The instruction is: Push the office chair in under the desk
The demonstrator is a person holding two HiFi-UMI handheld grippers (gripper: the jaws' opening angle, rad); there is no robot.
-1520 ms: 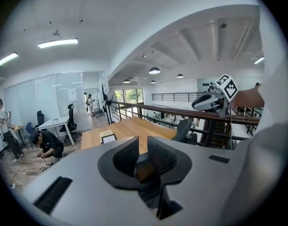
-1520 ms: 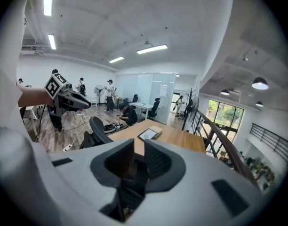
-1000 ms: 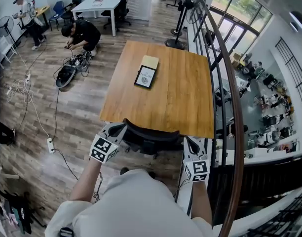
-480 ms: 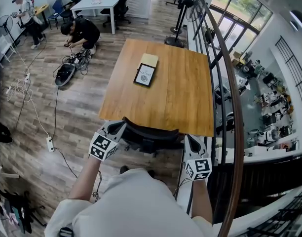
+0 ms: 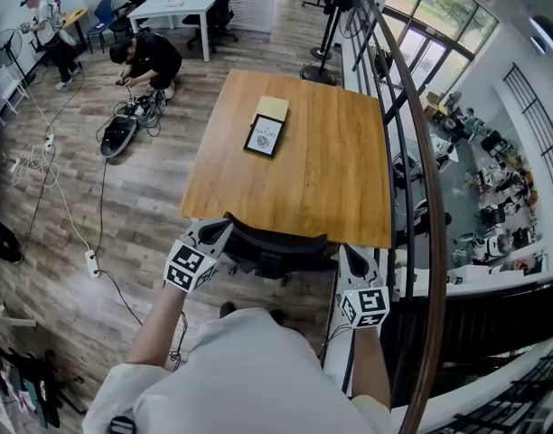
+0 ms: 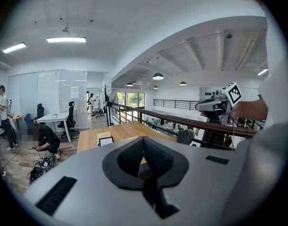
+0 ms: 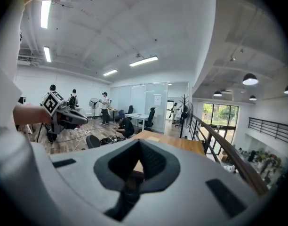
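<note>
Two contact points on the black office chair (image 5: 275, 247) with the curved backrest: left gripper (image 5: 213, 234) sits at the backrest's left end, right gripper (image 5: 351, 260) at its right end. The head view can't confirm how firm either touch is. Jaws on both are clenched pad to pad with nothing between them. Each gripper view shows the black textured pads meeting on the centre line, with only a sliver of wood tone behind. The chair sits at the near edge of the light-brown rectangular wooden bench (image 5: 331, 179), backrest just outside the edge; the seat can't be made out from above. Toward the bench's far end lies a black-framed white card (image 5: 265, 136), with a pale yellow pad (image 5: 274, 110) touching its far side. A dark wooden handrail (image 5: 419, 179) on black posts runs along the bench's right. Left of the bench is grey-brown plank floor (image 5: 141, 197) with cables (image 5: 123, 125). A person in black (image 5: 150, 59) crouches over them, well apart from the chair.
</note>
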